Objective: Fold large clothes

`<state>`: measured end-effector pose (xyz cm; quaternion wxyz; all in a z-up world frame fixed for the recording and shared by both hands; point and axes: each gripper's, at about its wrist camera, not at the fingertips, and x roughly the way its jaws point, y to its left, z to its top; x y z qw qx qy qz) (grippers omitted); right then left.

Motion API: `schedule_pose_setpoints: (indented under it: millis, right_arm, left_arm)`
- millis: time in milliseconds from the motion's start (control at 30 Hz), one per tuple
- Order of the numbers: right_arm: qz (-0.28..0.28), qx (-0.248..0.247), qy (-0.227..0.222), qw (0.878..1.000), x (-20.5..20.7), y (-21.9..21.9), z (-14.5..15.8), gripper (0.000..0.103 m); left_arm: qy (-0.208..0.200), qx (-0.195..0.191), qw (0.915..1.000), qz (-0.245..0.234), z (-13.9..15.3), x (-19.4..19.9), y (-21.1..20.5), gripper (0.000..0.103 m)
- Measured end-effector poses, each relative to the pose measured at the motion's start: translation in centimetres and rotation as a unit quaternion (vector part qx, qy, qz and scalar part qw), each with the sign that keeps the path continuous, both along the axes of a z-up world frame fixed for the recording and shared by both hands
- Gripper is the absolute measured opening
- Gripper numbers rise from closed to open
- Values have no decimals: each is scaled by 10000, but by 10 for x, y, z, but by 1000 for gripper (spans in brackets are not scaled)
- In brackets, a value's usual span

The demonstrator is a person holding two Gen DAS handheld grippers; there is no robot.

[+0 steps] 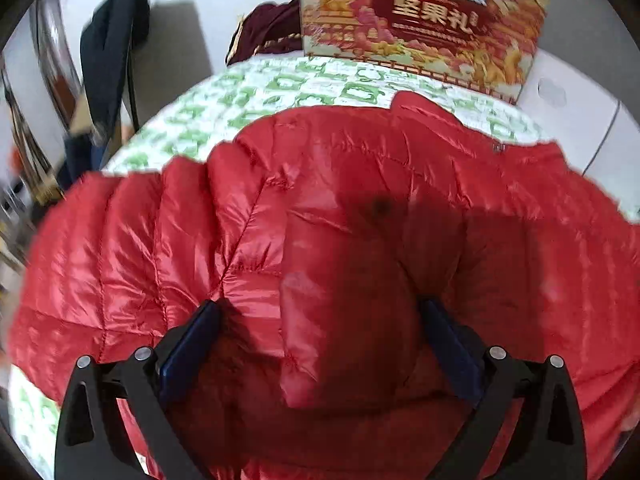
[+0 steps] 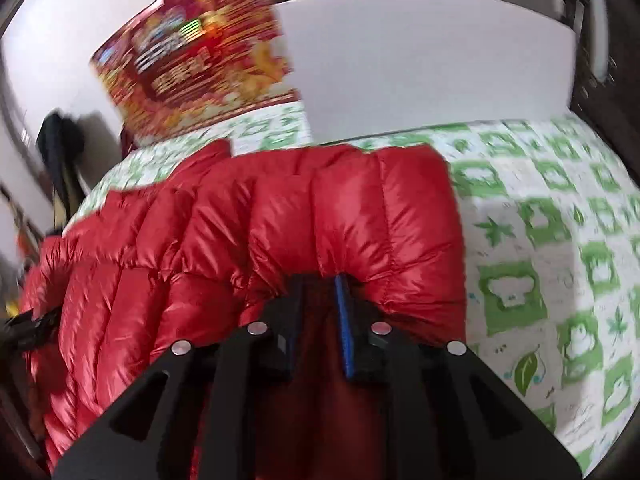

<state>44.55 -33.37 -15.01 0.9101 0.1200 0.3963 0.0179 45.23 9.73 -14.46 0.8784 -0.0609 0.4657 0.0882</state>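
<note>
Right now I have both grippers over the red puffy jacket (image 1: 320, 216), which lies spread across the bed sheet (image 1: 256, 88) with the green and white print. Through the left wrist camera, my left gripper (image 1: 320, 312) has its jaws spread wide, the two blue pads well apart, and a bulge of the jacket's shiny quilted cloth sits between them; the pads do not press on it as far as I can see. A shadow falls over the cloth just ahead of the fingers. Through the right wrist camera, my right gripper (image 2: 318, 284) has its jaws nearly together, pinching the near edge of the jacket (image 2: 280, 216), whose cloth puckers at the fingertips. On that side the jacket ends in a straight edge, with bare sheet (image 2: 560, 240) to its right. A big red and gold gift box (image 1: 424, 16) stands at the far edge of the bed, just behind the jacket, against the white wall (image 2: 420, 60). Dark clothing (image 1: 112, 52) hangs at the far left.
</note>
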Motion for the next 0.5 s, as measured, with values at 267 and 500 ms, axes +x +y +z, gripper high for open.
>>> schedule_pose_setpoints:
  millis: [267, 500]
  right_arm:
    - [-95, -169, -1392, 9901, -57, 0, 63, 20]
    - [1156, -392, -1524, 9808, -70, 71, 85, 45]
  left_arm:
    - [-605, -162, 9979, 183, 28, -26, 20, 100]
    - [-691, -767, 9927, 624, 30, -29, 57, 100]
